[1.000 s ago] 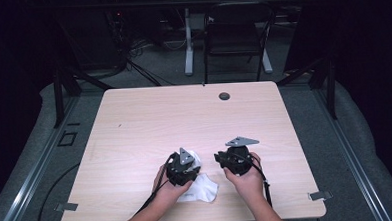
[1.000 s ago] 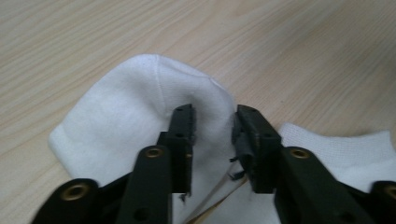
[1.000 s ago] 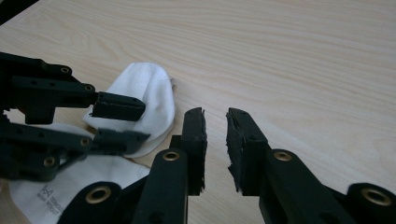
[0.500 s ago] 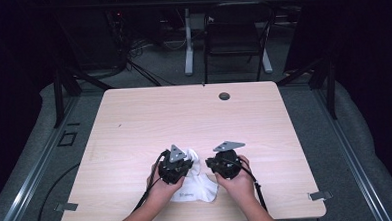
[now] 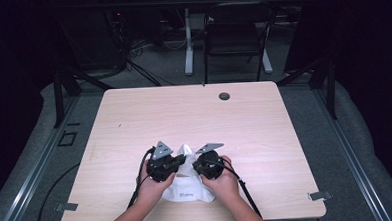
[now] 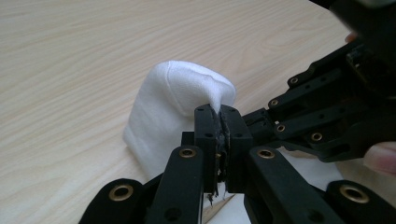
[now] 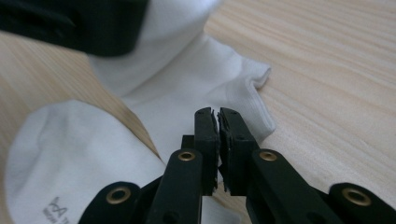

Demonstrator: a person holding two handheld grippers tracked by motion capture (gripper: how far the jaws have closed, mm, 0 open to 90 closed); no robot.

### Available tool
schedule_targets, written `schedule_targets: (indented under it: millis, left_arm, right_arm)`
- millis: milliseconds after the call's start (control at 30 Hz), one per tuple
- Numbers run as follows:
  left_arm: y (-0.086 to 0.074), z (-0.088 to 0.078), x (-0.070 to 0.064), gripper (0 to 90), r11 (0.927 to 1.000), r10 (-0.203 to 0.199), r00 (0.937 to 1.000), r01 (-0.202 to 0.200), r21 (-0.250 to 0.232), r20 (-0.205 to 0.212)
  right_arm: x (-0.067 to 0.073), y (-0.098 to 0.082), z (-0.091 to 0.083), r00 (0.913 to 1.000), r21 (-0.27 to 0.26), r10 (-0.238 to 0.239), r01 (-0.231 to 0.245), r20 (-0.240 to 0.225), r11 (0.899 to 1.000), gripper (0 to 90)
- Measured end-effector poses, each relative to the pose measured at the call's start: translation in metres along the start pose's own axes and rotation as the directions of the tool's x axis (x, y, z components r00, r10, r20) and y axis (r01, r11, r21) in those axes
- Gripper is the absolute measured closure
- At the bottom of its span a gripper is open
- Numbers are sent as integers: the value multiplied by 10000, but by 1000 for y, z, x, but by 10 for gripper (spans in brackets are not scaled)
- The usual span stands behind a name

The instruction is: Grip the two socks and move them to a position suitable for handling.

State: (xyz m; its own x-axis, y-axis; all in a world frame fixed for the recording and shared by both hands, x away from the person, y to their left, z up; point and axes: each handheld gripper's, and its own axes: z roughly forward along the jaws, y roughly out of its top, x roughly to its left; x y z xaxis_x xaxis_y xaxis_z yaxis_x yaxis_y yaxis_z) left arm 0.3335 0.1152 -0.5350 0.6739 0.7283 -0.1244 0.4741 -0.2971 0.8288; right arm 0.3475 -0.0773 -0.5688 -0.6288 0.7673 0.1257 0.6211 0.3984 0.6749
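A light wooden desk [image 5: 265, 137] seen from above, with a person's two forearms coming in from the near edge. Each hand holds a black gripper, and the two grippers sit close together near the front middle of the desk.

On the left, the left hand [image 5: 149, 185] holds the left gripper [image 5: 178, 160]. In the left gripper view its jaws are pressed together on a pinch of white cloth, a white sock [image 6: 173, 107], which rises in a soft rounded hump just beyond and to the left of the jaw tips. The rest of the sock drapes down onto the desk under the gripper. The other gripper's black linkage shows at the right of that view, very near.

Between the two grippers in the high view, a peak of white sock [image 5: 186, 152] stands up, and more white fabric with a small grey printed mark lies on the desk just below the grippers, between the two hands.

On the right, the right hand [image 5: 224, 182] holds the right gripper [image 5: 196, 166]. In the right gripper view its jaws are nearly closed, with a thin gap at the tips; whether they hold fabric I cannot tell. White sock cloth [image 7: 196, 88] lies flat just beyond and under the tips.

A small dark round hole [image 5: 224, 95] sits far ahead of the grippers, near the desk's far edge.
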Motion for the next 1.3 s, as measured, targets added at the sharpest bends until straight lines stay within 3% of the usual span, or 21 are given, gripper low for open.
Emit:
schedule_targets:
  millis: [100, 300, 667, 767, 867, 1067, 1167, 1300]
  left_arm:
    - [-2, -5, 8, 869, 9999, -81, 9999, 82, 62, -128]
    - [-10, -14, 21, 856, 9993, -348, 9981, 353, 82, -510]
    - [-37, -19, 38, 777, 9934, -537, 9946, 623, 966, -891]
    - [-42, -20, 44, 715, 9902, -789, 9927, 886, 1081, -909]
    - [-43, -22, 47, 657, 9885, -1078, 9891, 1174, 952, -1007]
    - [-33, -27, 50, 631, 9919, -1072, 9876, 1142, 560, -1150]
    - [-28, -20, 52, 634, 9937, -837, 9902, 914, 652, -1121]
    - [-34, -8, 54, 642, 9858, -824, 9901, 978, 1367, -1140]
  right_arm:
    - [-2, -3, 3, 9996, 238, -110, 104, 241, 9997, 868]
    - [-10, -7, -1, 9991, 150, 97, -103, 404, 9998, 877]
    - [-20, -13, -10, 9978, 197, 108, -121, 652, 9997, 877]
    - [-20, -13, -9, 9983, 195, 59, -71, 581, 9998, 875]
    - [-21, -13, -9, 9984, 162, 75, -84, 553, 9998, 873]
    - [-22, -13, -9, 9986, 170, 97, -106, 520, 9998, 867]
    - [-22, -14, -9, 9987, 132, 129, -136, 499, 9998, 864]
    - [-23, -14, -10, 9982, 109, 80, -86, 590, 9999, 860]
